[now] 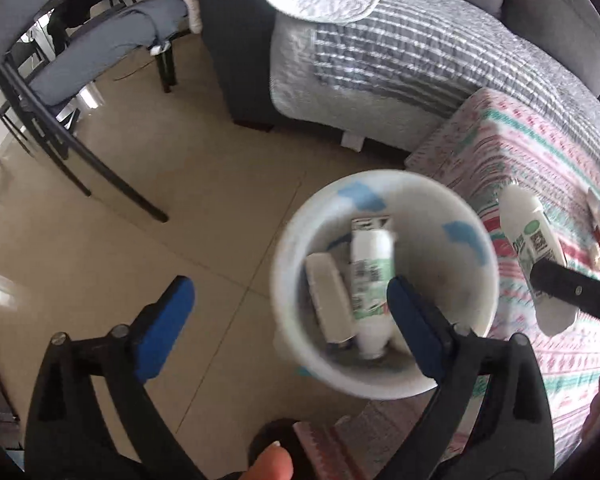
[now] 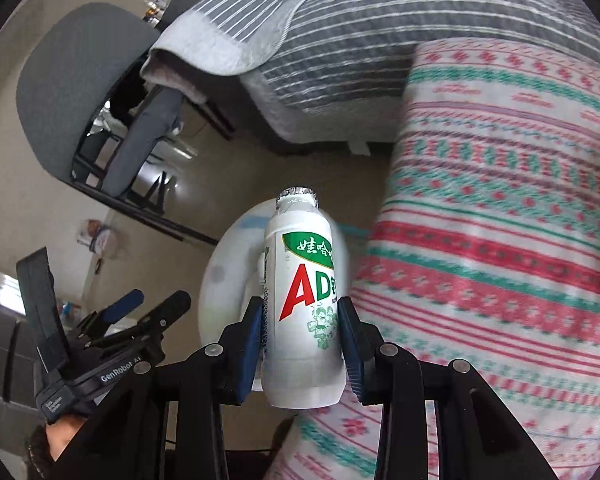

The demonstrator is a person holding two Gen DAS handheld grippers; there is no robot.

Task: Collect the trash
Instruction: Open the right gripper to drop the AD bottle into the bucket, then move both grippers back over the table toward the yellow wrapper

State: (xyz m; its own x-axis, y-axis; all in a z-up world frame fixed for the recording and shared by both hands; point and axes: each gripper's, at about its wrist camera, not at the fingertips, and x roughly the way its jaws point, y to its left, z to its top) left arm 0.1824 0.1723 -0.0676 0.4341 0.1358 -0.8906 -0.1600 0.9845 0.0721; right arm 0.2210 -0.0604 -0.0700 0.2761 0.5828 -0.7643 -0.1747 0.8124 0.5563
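In the right wrist view a white bottle (image 2: 304,312) with a foil cap is clamped between the pads of the right gripper (image 2: 300,352), gripped low on its body so the capped end leads. It is held over the near rim of the white bin (image 2: 220,280), which stands on the floor against the patterned cloth (image 2: 500,240); by that position, a drop into the bin is judged to be the step in hand.

The left gripper (image 1: 292,320) is seen with its jaws spread wide and nothing between the pads, one pad over bare floor and the other over the bin (image 1: 380,384). Inside the bin a second bottle (image 1: 370,280) lies on its side, with a flat white box (image 1: 326,300) beside it. The held bottle (image 1: 536,240) shows at the right, over the cloth (image 1: 540,152).

Farther off, a striped sofa cover (image 1: 400,52) and dark chairs (image 1: 80,52) are seen.
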